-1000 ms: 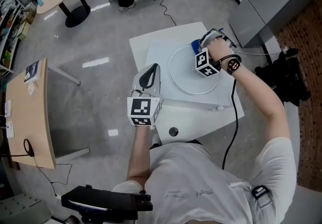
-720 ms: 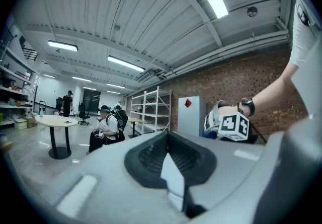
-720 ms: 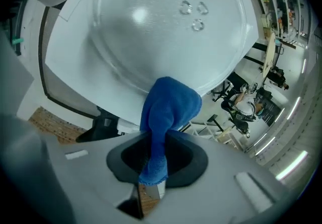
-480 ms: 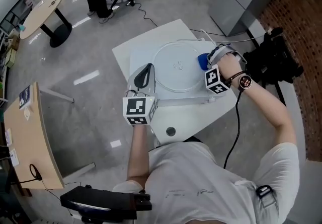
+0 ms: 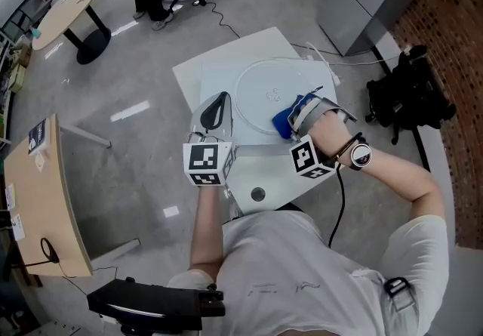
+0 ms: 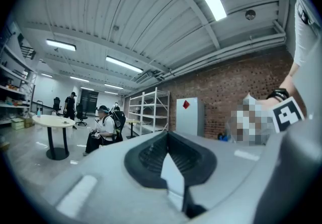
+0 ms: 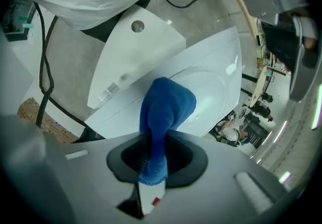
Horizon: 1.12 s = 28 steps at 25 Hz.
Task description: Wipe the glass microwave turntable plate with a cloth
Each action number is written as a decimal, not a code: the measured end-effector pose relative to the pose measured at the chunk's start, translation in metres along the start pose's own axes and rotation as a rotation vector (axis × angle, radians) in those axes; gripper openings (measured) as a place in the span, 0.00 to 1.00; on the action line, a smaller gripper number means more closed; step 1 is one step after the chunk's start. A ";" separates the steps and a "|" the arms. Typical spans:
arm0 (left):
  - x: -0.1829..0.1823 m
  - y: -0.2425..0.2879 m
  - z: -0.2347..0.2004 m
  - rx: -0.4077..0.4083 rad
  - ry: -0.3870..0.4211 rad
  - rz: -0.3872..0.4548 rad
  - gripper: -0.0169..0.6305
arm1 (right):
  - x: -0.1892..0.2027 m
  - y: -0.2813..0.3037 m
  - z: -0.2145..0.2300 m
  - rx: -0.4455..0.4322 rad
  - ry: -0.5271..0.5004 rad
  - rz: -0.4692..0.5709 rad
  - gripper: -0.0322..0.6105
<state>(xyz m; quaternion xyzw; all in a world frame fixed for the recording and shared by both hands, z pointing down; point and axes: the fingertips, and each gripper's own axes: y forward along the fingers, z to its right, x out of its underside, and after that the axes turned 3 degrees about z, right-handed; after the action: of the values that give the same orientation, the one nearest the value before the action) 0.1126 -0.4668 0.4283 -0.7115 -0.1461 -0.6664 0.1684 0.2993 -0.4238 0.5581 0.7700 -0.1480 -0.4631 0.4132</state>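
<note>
Found glass turntable plate [image 5: 273, 94] lying flat on white board [image 5: 219, 79] atop white table [image 5: 272, 173]. Noted blue cloth [image 5: 284, 123] bunched against plate's near right rim, clamped between jaws of right gripper [image 5: 296, 120]. Recorded left gripper [image 5: 217, 108] at board's left edge, just beside plate, jaws pressed together on nothing.

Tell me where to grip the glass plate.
Probably its thin left rim, coming from the left: the glass plate lies flat, so only the edge offers a pinch, and the blue cloth in the right gripper covers the near-right rim.
</note>
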 end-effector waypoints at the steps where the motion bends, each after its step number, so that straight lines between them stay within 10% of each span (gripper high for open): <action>1: -0.001 -0.002 -0.002 -0.004 -0.009 -0.004 0.03 | -0.008 -0.002 0.011 0.020 -0.011 0.014 0.15; 15: 0.009 -0.029 -0.036 -0.113 -0.018 -0.037 0.03 | 0.012 0.076 0.155 0.137 0.061 -0.027 0.15; 28: 0.013 -0.012 -0.024 -0.060 -0.031 -0.035 0.03 | 0.124 0.117 0.042 -0.078 0.208 -0.205 0.15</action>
<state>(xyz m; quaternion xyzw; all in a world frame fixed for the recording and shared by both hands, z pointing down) 0.0867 -0.4664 0.4433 -0.7239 -0.1411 -0.6621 0.1327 0.3478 -0.5927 0.5660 0.8083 -0.0070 -0.4260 0.4063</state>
